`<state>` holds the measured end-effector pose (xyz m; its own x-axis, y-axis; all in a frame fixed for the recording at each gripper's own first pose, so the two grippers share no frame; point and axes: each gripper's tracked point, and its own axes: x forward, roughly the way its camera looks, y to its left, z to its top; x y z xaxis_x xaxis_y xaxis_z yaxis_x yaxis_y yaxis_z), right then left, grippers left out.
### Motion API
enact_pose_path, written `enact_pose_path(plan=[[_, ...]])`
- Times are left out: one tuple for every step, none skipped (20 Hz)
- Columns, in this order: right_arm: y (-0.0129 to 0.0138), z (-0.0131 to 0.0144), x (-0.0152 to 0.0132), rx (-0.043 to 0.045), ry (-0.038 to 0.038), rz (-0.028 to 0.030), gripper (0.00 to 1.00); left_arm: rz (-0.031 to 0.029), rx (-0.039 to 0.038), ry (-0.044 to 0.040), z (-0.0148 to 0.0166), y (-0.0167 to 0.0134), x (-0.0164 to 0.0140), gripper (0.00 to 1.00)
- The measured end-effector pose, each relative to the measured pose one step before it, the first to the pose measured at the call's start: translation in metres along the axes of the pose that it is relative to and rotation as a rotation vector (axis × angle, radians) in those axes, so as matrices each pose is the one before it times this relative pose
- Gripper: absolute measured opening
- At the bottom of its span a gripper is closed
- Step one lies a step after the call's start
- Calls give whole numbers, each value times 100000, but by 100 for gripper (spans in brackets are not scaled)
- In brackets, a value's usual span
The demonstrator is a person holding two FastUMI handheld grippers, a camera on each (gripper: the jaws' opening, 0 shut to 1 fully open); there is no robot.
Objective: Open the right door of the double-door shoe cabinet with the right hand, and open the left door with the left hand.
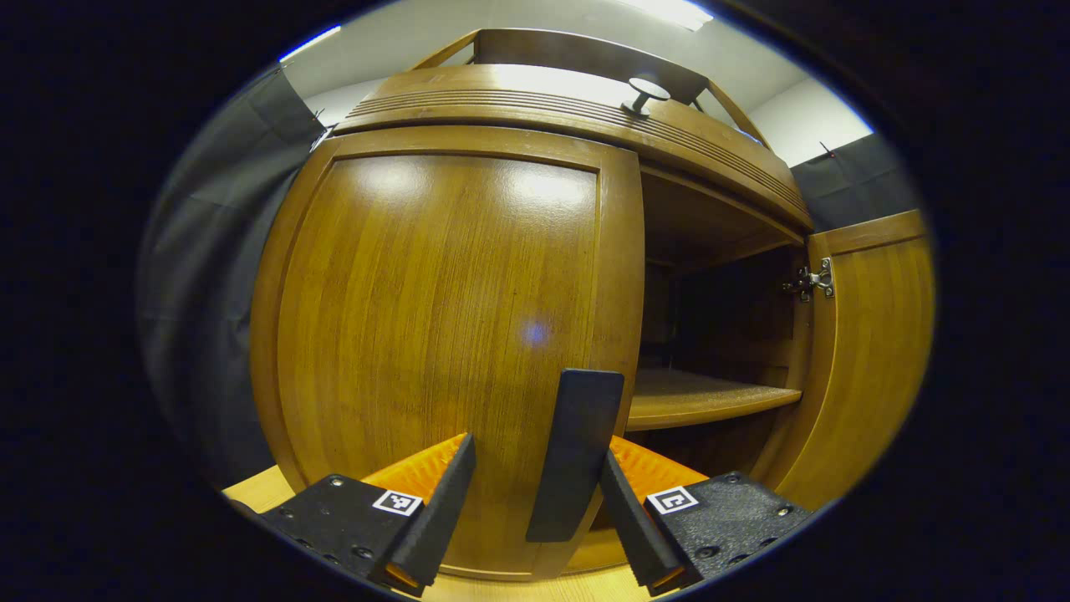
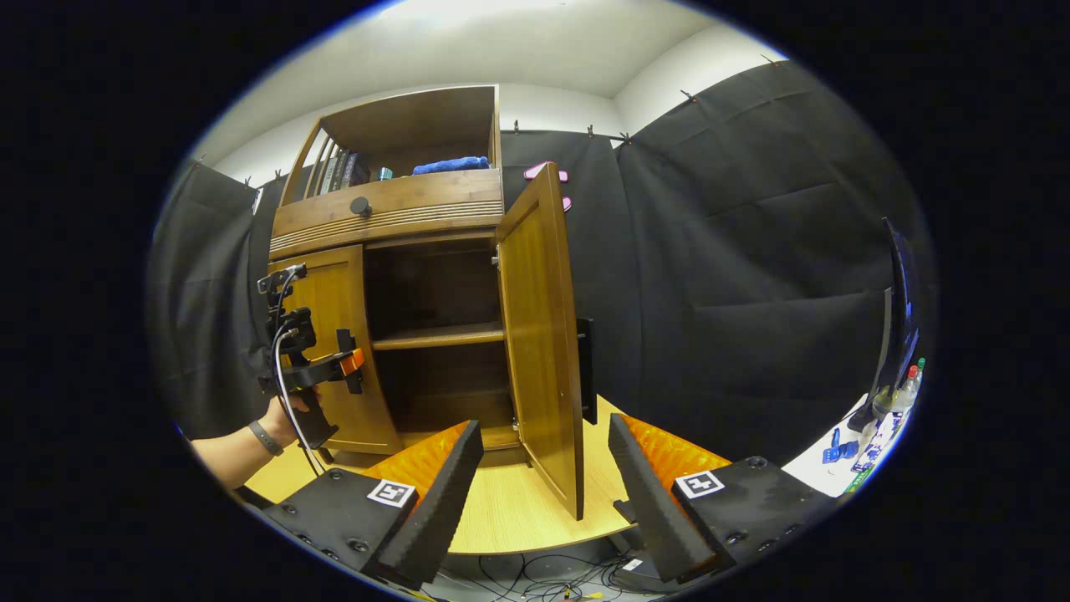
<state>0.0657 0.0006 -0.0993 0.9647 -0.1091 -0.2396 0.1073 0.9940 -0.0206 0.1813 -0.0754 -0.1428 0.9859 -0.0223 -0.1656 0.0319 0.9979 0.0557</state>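
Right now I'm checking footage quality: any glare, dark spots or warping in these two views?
Left gripper view: ceiling light glares off the closed left door, a faint bluish flare spot sits on it, and fisheye bulges the panel; the cabinet interior is dim. Right gripper view: sharp, evenly lit, the open right door bowed by the lens.

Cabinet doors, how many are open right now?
1. The right door is swung wide open; the left door is shut, with the left gripper at its edge.

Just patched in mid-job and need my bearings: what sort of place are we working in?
Probably a staged recording booth, not a home: black cloth wall all round, a wooden shoe cabinet standing on a light table, and loose cables below the table's edge.
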Motion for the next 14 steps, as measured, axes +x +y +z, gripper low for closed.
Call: enact_pose_path(plan=[[150, -161, -38, -443, 629, 248, 98, -3062, -860, 517, -103, -736, 189, 74], [63, -196, -29, -592, 736, 203, 98, -5843, -2936, 2343, -468, -1239, 198, 63], [95, -92, 74, -629, 502, 202, 98, 964, 233, 890, 234, -37, -348, 52], [118, 40, -70, -522, -28, 185, 98, -1488, 2083, 592, -324, 19, 316, 42], [223, 58, 33, -380, -91, 337, 98, 199, 1941, 588, 3, 102, -438, 31], [188, -39, 11, -187, 68, 444, 98, 487, 1130, 477, 269, 28, -147, 30], [218, -98, -2, -176, 225, 319, 98, 677, 848, 339, 304, 66, -294, 30], [122, -23, -38, -81, 219, 390, 98, 669, 474, 696, 278, 198, -215, 29], [126, 67, 37, -149, 9, 416, 98, 339, -24, 545, 372, 209, -476, 30], [83, 22, 12, -186, -151, 424, 98, -136, -1428, 115, 449, 34, -748, 29], [135, 15, -38, -319, -143, 162, 98, -420, -1519, -377, 505, 4, -916, 30], [-91, 67, -204, -395, -149, -251, 98, -498, -1004, -241, 10, 203, -1343, 30], [-41, -27, -166, -313, -139, -172, 98, -188, -193, 541, -267, 216, -1670, 30], [-71, -11, -44, -194, 153, -19, 98, 197, 419, 484, -230, 318, -1617, 30]])
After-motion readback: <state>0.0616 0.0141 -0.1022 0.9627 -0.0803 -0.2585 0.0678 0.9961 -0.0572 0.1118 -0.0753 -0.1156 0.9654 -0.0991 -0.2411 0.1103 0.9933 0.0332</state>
